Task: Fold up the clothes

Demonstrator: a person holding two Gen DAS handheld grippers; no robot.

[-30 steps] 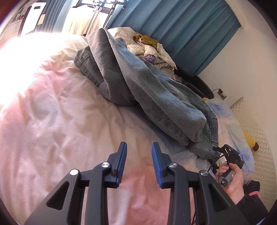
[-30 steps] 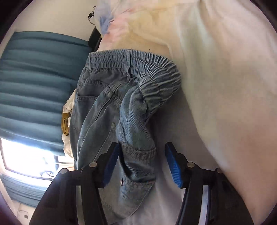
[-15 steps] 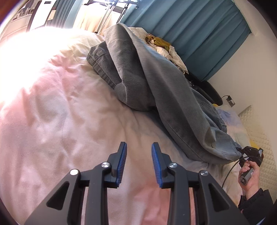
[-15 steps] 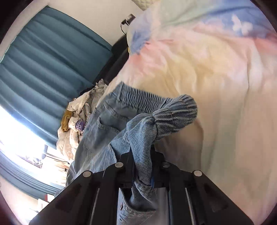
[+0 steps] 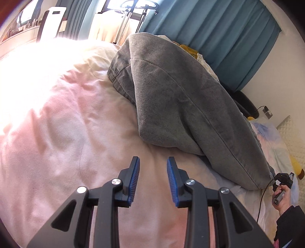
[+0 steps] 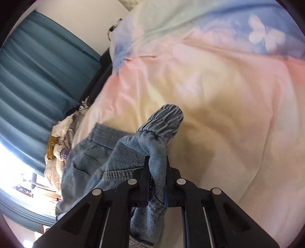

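A pair of light-blue denim jeans (image 5: 181,106) lies stretched across the bed, grey in shadow in the left wrist view. My left gripper (image 5: 153,167) is open and empty, just above the pink duvet, short of the jeans' near fold. My right gripper (image 6: 156,171) is shut on the jeans (image 6: 152,145) near the elastic waistband, which bunches up past the fingertips. The right gripper also shows in the left wrist view (image 5: 282,180) at the jeans' far right end, held by a hand.
The pastel pink, yellow and blue duvet (image 5: 57,124) covers the bed (image 6: 228,95). A pile of white and yellow clothes (image 6: 57,141) lies by the teal curtains (image 5: 219,34). A clothes rack (image 5: 129,15) and a quilted headboard (image 5: 291,137) stand at the edges.
My right gripper closed on the jeans' waistband and pulled it up and along the bed, stretching the jeans out. My left gripper stayed open and moved closer to the jeans.
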